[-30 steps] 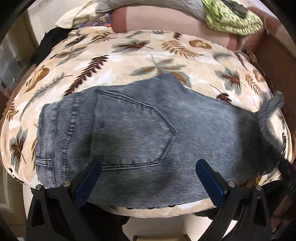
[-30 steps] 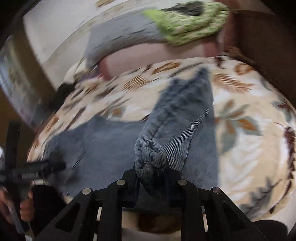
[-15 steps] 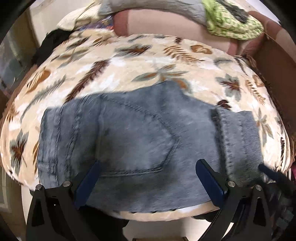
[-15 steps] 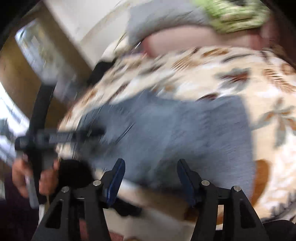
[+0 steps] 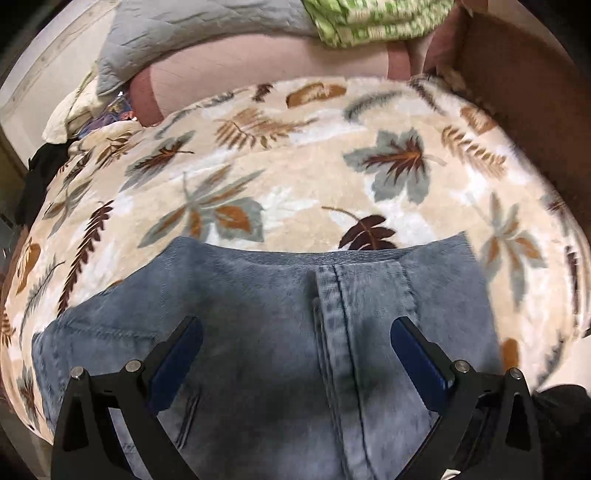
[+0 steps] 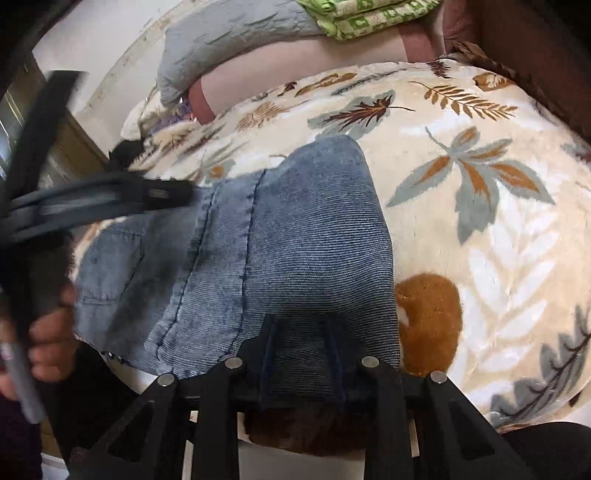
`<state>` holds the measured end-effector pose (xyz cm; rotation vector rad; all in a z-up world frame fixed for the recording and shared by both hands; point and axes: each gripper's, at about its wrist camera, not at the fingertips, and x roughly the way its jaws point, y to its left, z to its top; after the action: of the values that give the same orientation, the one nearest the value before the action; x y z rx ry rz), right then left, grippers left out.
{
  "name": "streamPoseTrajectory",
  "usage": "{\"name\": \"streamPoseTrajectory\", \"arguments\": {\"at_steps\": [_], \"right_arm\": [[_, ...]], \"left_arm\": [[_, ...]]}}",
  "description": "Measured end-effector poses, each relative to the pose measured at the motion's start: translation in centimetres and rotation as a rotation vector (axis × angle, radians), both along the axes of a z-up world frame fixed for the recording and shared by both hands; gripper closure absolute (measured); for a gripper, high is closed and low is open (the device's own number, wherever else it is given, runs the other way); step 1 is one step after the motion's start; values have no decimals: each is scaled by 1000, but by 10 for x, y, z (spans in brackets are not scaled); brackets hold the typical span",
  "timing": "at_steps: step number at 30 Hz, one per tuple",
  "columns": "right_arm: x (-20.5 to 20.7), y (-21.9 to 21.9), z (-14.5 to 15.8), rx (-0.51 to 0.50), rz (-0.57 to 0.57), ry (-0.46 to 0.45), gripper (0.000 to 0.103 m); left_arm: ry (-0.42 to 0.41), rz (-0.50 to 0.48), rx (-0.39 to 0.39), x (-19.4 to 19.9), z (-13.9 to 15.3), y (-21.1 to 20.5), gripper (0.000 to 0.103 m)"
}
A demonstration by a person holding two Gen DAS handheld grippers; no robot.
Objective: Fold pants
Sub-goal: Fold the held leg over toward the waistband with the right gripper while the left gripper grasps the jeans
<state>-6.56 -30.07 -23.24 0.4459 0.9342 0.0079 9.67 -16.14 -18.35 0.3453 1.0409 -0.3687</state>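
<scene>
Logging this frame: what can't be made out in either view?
- Near edge of the jeans, left wrist view: cut off by the frame bottom and the open left gripper.
- Fabric inside the right gripper, right wrist view: jaws cover the pinched jeans edge.
- Left gripper in the right wrist view: motion-blurred; jaw state unreadable there.
- Layers under the fold: hidden by the top denim.

Folded blue denim pants (image 5: 258, 332) (image 6: 280, 258) laid on near edge of bed covered by cream leaf-print plush blanket (image 5: 332, 177) (image 6: 480, 229). Left tongs (image 5: 295, 354) held above pants, blanket stretching beyond. Right tongs (image 6: 301, 354) placed at near right edge of pants. Grey quilted pillow (image 5: 192, 33) and green patterned folded cloth (image 5: 376, 18) seen behind blanket, cloth right of pillow.
</scene>
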Motion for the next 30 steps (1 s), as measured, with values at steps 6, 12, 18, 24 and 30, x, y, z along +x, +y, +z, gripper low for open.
{"name": "streamPoseTrajectory", "arguments": {"at_steps": [6,12,18,24,30], "right_arm": [[2,0,-4,24,15,-17,74],[-1,-2,2,39,-3,-43,75],[-6,11,23,5,-2,-155,74],[11,25,4,-54,-7,-26,73],[6,16,6,33,-42,-27,72]], "left_arm": [[88,55,-18,20,-44,5,0],[60,68,-4,10,-22,18,1],[4,11,-1,-32,-3,49,1],[37,-47,70,-59,-35,49,0],[-4,11,8,-55,-6,76,0]]}}
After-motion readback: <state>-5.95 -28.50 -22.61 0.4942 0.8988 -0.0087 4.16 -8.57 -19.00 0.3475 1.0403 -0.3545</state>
